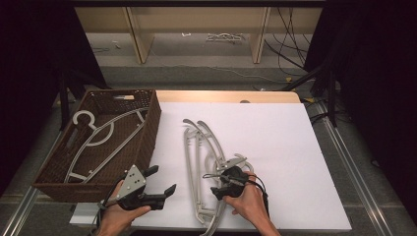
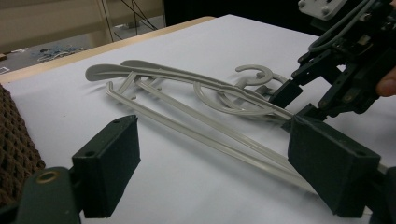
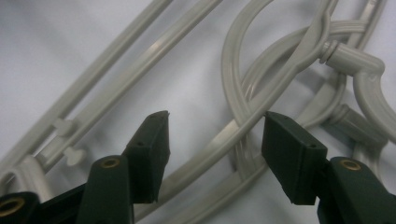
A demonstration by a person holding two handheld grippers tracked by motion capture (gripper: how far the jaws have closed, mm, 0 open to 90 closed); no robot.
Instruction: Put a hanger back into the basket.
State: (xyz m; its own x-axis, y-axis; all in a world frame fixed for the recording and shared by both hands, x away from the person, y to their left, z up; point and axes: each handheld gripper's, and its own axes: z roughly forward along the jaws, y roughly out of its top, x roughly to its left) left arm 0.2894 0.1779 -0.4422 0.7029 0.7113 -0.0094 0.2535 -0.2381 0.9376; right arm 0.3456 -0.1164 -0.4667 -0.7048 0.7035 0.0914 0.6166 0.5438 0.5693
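Two or three grey plastic hangers (image 1: 200, 152) lie stacked on the white board, hooks toward the person's right hand. My right gripper (image 1: 220, 185) is low over them near the hooks. In the right gripper view its jaws (image 3: 215, 140) straddle one curved hanger arm (image 3: 243, 122), with gaps on both sides, so the pads are not pressing. The left gripper view shows the same gripper (image 2: 295, 103) at the hangers (image 2: 187, 84). My left gripper (image 1: 162, 180) hovers by the basket's front corner, jaws wide apart (image 2: 212, 158) and nothing between them.
A brown wicker basket (image 1: 150, 129) stands at the left and holds more grey hangers (image 1: 98, 137). The white board (image 1: 275, 147) has bare room to the right of the hangers. Beyond the table are shelf legs and cables on the floor.
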